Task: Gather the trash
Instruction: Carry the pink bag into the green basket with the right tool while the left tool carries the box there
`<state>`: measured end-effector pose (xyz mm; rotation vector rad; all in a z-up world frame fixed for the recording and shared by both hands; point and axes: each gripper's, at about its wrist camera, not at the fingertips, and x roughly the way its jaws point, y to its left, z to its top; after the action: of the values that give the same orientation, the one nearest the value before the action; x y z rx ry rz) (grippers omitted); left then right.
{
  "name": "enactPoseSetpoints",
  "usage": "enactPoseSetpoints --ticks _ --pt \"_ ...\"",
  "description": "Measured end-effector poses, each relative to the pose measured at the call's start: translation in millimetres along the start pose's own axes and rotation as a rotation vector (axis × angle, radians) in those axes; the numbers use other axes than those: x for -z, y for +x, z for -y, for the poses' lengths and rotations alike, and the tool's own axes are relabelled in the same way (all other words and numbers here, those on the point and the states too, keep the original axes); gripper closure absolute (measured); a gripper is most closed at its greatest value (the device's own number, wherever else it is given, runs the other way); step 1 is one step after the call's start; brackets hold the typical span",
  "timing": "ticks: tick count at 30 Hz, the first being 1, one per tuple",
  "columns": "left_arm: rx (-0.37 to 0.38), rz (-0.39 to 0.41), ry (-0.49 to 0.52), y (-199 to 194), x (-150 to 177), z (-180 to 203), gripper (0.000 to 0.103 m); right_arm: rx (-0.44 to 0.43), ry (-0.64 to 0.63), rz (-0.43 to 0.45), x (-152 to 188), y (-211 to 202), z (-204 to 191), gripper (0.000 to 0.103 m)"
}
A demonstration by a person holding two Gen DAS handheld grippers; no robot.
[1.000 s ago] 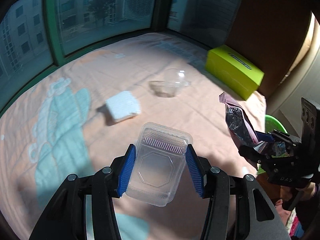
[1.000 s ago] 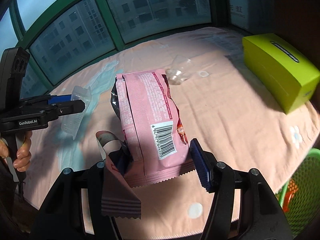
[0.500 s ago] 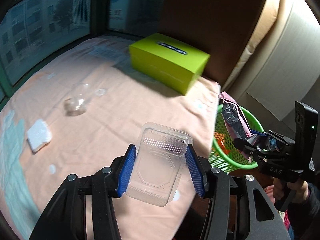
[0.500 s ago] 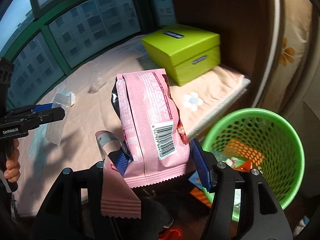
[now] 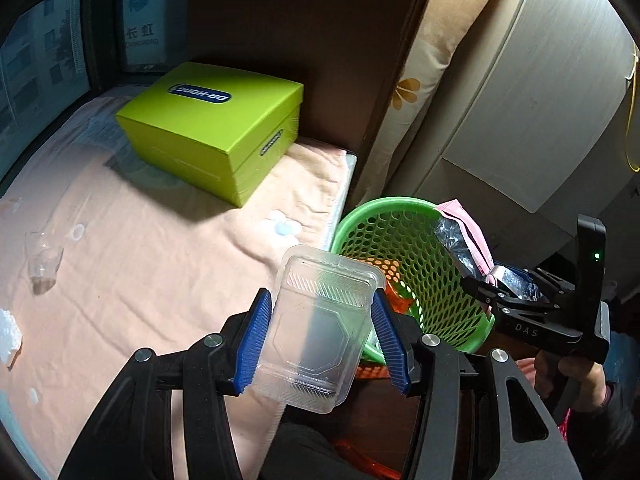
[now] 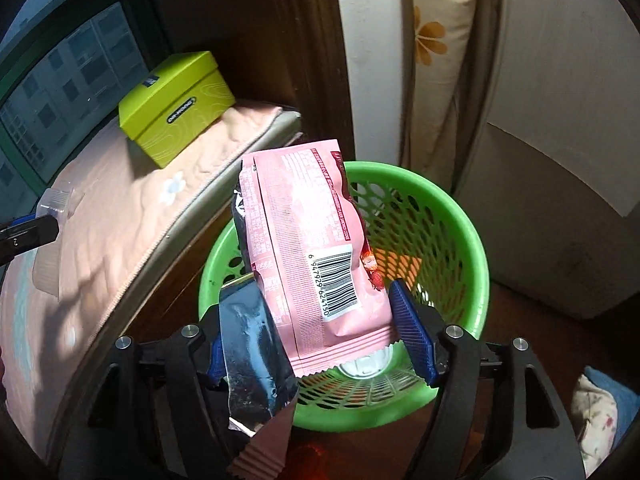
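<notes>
Right claw (image 6: 320,344) opening, pink snack bag (image 6: 308,240) between its jaws above the green basket (image 6: 476,248); left claw (image 5: 320,340) grips a light, flexible clear tray (image 5: 320,328) by its sides.

- clear plastic container (image 5: 320,332): thin, see-through, glossy, with ribbed bands pressed into it;
- pink snack wrapper (image 6: 308,248): smooth printed film outside, crinkled silver foil lining inside;
- green basket (image 6: 472,248): moulded plastic, perforated mesh wall, smooth shiny rim;
- lime-green box (image 5: 208,128): card with a satin sheen;
- peach bedcover (image 5: 152,248): soft matt cloth, lightly creased;
- left gripper (image 5: 322,338) and right gripper (image 6: 316,332): matt black plastic bodies, ridged blue pads, metal screw heads
</notes>
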<state>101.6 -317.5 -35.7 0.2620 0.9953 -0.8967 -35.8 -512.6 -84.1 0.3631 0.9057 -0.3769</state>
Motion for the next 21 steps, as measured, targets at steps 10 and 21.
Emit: enactPoseSetpoints --ticks 10,21 --pt "0.055 -0.074 0.008 58.6 -13.1 44.6 0.053 -0.023 0.067 0.016 8.3 -9.1 34.4 0.022" --pt "0.096 -0.106 -0.008 90.9 -16.9 68.7 0.042 -0.025 0.109 0.071 18.8 -36.0 50.3 0.022"
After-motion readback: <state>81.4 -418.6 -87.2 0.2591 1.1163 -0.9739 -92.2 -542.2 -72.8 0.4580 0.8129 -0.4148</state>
